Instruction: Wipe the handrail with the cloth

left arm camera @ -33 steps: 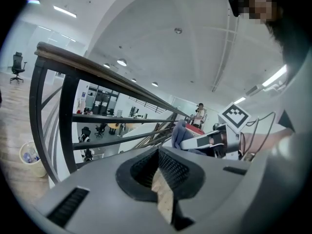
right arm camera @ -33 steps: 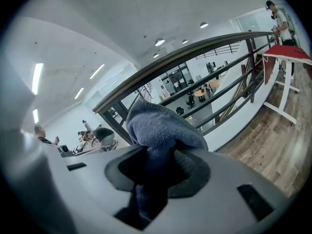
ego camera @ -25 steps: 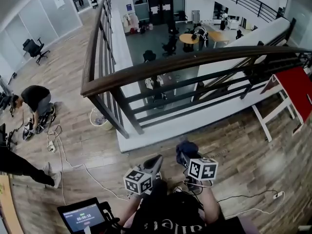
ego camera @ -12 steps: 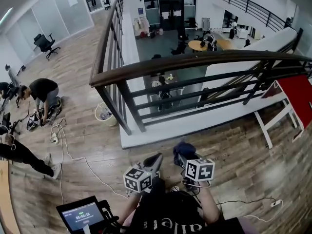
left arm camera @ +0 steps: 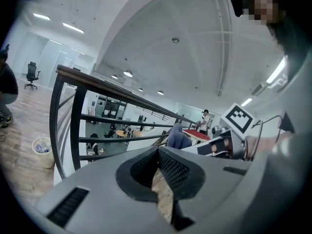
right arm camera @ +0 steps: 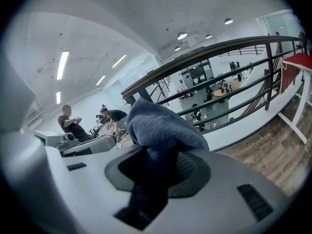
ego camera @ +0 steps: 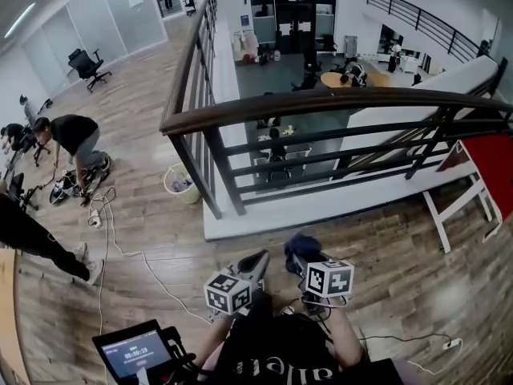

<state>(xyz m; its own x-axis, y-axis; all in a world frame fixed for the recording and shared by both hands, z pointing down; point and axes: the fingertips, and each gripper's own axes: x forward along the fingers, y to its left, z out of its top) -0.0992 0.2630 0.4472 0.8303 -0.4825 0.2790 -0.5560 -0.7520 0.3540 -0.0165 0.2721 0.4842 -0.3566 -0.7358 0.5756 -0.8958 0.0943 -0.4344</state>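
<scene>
The dark wooden handrail (ego camera: 321, 101) tops a black metal railing and turns a corner at the left (ego camera: 168, 123). Both grippers are low in the head view, well short of the rail. My right gripper (ego camera: 300, 251) is shut on a blue-grey cloth (ego camera: 303, 243), which bulges out of the jaws in the right gripper view (right arm camera: 158, 126) with the handrail (right arm camera: 214, 48) beyond it. My left gripper (ego camera: 255, 265) stands beside it, jaws shut with nothing between them (left arm camera: 158, 152). The handrail (left arm camera: 107, 87) and the cloth (left arm camera: 178, 136) also show in the left gripper view.
Beyond the railing the floor drops to a lower level with tables. A small bin (ego camera: 181, 184) sits by the corner post, and cables (ego camera: 120, 247) trail over the wood floor. People (ego camera: 72, 139) crouch at the left. A white red-topped table (ego camera: 485, 167) stands right. A tablet (ego camera: 132, 353) is bottom left.
The head view has swung a little, so the railing corner sits further right and higher in frame. Both grippers stay in about the same place, the cloth still held.
</scene>
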